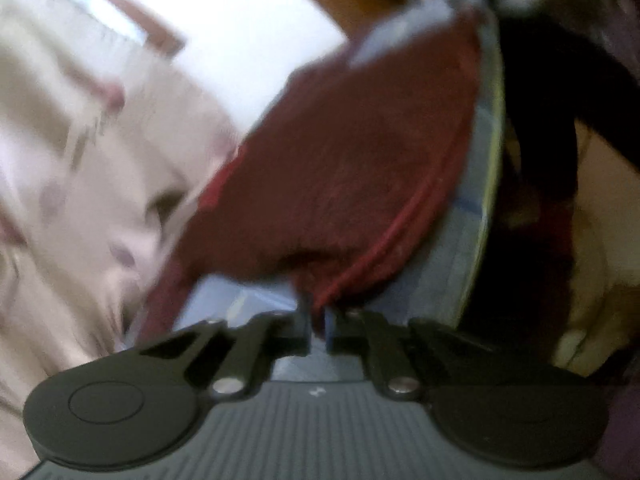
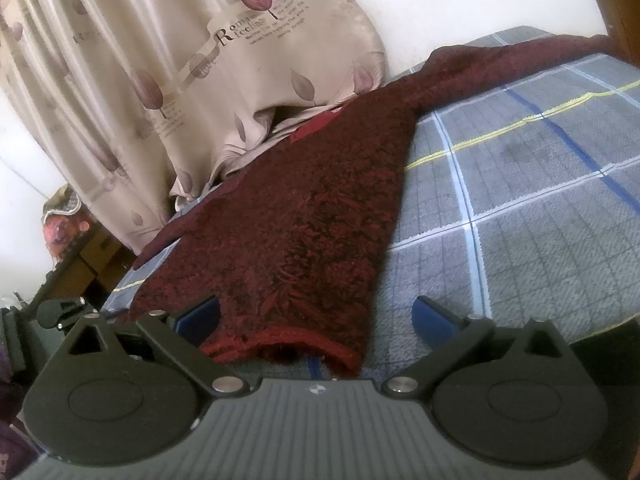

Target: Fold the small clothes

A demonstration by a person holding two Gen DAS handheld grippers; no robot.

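Note:
A dark red knitted garment (image 2: 304, 208) lies spread on a blue-grey checked bed cover (image 2: 540, 208), its hem toward me. My right gripper (image 2: 316, 316) is open just above the hem, with one blue fingertip (image 2: 200, 316) on the cloth and the other off it on the cover. In the blurred left wrist view my left gripper (image 1: 319, 328) is shut on the edge of the same red garment (image 1: 340, 160), which lifts up in front of the camera.
A beige curtain with leaf prints (image 2: 192, 64) hangs along the far side of the bed. A white wall (image 2: 460, 0) stands behind it. Wooden furniture and clutter (image 2: 76, 248) sit at the left below the bed edge.

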